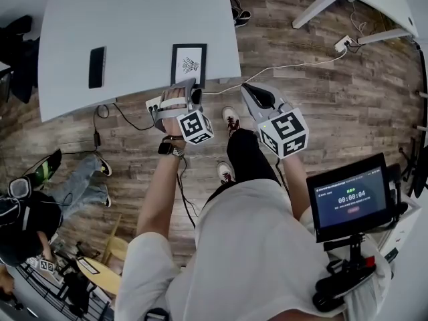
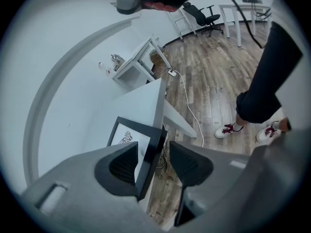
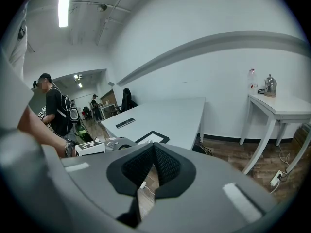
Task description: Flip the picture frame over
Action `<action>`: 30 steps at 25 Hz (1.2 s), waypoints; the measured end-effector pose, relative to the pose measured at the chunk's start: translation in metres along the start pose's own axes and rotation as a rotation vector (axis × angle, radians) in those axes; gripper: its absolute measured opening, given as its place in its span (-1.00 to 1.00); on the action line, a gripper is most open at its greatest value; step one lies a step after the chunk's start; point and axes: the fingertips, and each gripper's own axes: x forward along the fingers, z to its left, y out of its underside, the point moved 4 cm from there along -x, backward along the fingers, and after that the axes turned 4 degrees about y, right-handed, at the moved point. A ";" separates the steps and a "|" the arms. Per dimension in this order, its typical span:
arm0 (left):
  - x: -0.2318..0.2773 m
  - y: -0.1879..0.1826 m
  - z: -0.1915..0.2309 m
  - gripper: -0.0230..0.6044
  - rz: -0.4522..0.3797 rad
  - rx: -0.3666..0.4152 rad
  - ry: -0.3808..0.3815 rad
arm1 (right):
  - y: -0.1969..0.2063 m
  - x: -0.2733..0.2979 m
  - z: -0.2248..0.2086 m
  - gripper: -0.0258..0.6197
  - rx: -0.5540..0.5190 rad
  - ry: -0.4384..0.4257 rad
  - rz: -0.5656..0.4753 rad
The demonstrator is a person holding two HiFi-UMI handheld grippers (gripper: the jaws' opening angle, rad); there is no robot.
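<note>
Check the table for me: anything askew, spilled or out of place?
Nothing spilled or damaged. The picture frame lies face up right at the table's near edge, its rim between the left gripper's open jaws.

The counter (image 1: 134, 25) is bare beyond and beside the frame (image 1: 188, 63). A phone (image 1: 97, 67) lies well to its left. At the frame's near edge the left gripper (image 1: 180, 87) blocks the way, its fingers either side of the edge with a gap showing. Past the counter's corner is open floor (image 1: 334, 112), crossed by a cable (image 1: 281, 67), where the right gripper (image 1: 249, 89) hangs.
</note>
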 end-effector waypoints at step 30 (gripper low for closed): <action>-0.029 -0.020 0.020 -0.60 -0.054 -0.032 -0.068 | -0.023 -0.017 0.000 -0.92 -0.018 -0.007 -0.025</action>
